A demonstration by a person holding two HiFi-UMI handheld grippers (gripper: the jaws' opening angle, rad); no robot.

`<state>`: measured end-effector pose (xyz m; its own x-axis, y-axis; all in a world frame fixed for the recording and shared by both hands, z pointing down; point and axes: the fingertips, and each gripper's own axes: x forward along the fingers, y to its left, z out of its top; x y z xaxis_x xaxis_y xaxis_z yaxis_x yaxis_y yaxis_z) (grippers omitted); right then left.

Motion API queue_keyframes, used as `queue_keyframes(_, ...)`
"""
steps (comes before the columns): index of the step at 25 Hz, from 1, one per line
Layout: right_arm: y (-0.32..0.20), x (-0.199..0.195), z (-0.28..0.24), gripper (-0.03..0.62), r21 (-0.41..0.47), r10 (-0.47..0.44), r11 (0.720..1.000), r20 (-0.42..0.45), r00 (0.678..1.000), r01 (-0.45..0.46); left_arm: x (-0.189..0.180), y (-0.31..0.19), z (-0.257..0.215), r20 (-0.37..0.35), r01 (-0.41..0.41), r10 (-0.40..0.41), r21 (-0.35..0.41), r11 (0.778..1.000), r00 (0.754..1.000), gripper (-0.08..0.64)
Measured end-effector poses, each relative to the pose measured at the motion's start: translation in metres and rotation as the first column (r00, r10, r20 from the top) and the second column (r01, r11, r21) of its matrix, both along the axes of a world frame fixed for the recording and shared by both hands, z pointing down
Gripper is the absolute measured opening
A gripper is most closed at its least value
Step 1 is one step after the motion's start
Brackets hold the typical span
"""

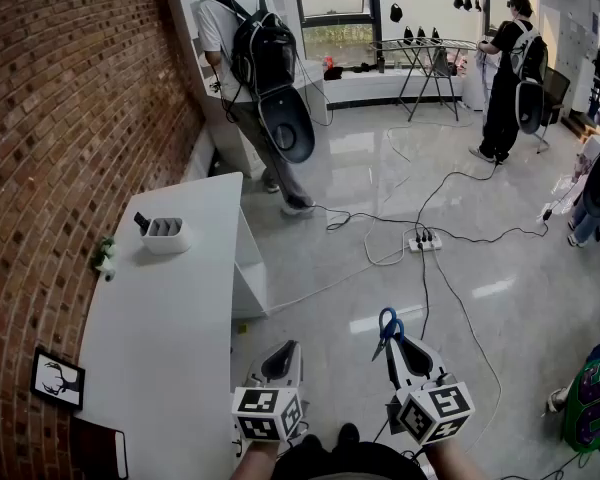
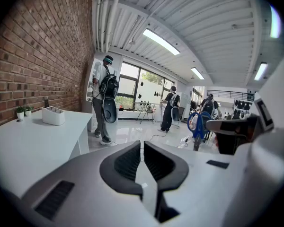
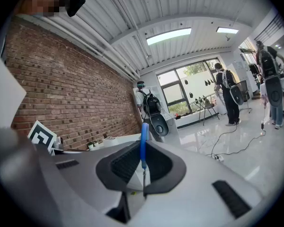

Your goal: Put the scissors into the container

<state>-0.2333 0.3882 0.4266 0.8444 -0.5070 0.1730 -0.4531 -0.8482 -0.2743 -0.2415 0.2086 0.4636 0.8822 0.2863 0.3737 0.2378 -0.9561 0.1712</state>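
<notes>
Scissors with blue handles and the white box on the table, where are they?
blue-handled metal scissors (image 1: 391,324), head view, on the handle loops.
white plastic container (image 1: 166,243), head view, on its front wall.

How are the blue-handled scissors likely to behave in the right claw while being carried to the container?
Probably rigid: the scissors stand straight in the right claw. Gripped by the thin metal blades, with the handles projecting, they may pivot or slip.

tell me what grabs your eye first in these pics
The blue-handled scissors stand out first, clamped in the right gripper above the glossy floor. Next comes the red brick wall on the left, with a long white table against it carrying a white container near its far end. A person with a backpack stands beyond.
</notes>
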Motion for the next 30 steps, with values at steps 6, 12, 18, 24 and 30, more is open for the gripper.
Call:
queue_keyframes(6, 0.004, 0.005, 0.005, 0.031, 0.002, -0.01, 1.0, 0.011, 1.0, 0.01, 0.002, 0.003, 0.007, 0.016, 0.009, -0.009, 0.002, 1.0, 1.0, 0.028)
queue_keyframes(12, 0.007, 0.008, 0.011, 0.031, 0.012, -0.024, 1.0, 0.026, 0.999, 0.024, 0.004, 0.004, 0.012, 0.035, 0.027, -0.028, 0.009, 1.0, 0.999, 0.028)
queue_keyframes(18, 0.009, 0.015, 0.014, 0.029, 0.036, -0.035, 0.999, 0.042, 0.999, 0.033, 0.007, 0.01, 0.012, 0.039, 0.021, -0.021, 0.004, 1.0, 0.999, 0.028)
queue_keyframes(24, 0.001, 0.033, 0.024, 0.028, 0.088, -0.038, 0.996, 0.085, 0.996, 0.031, 0.028, 0.018, 0.016, 0.045, -0.029, 0.03, -0.022, 0.999, 0.999, 0.028)
queue_keyframes(30, -0.007, 0.076, 0.027, 0.028, 0.083, -0.016, 0.997, 0.098, 0.995, 0.008, 0.07, 0.003, 0.028, 0.066, -0.035, 0.037, -0.042, 0.999, 0.997, 0.028)
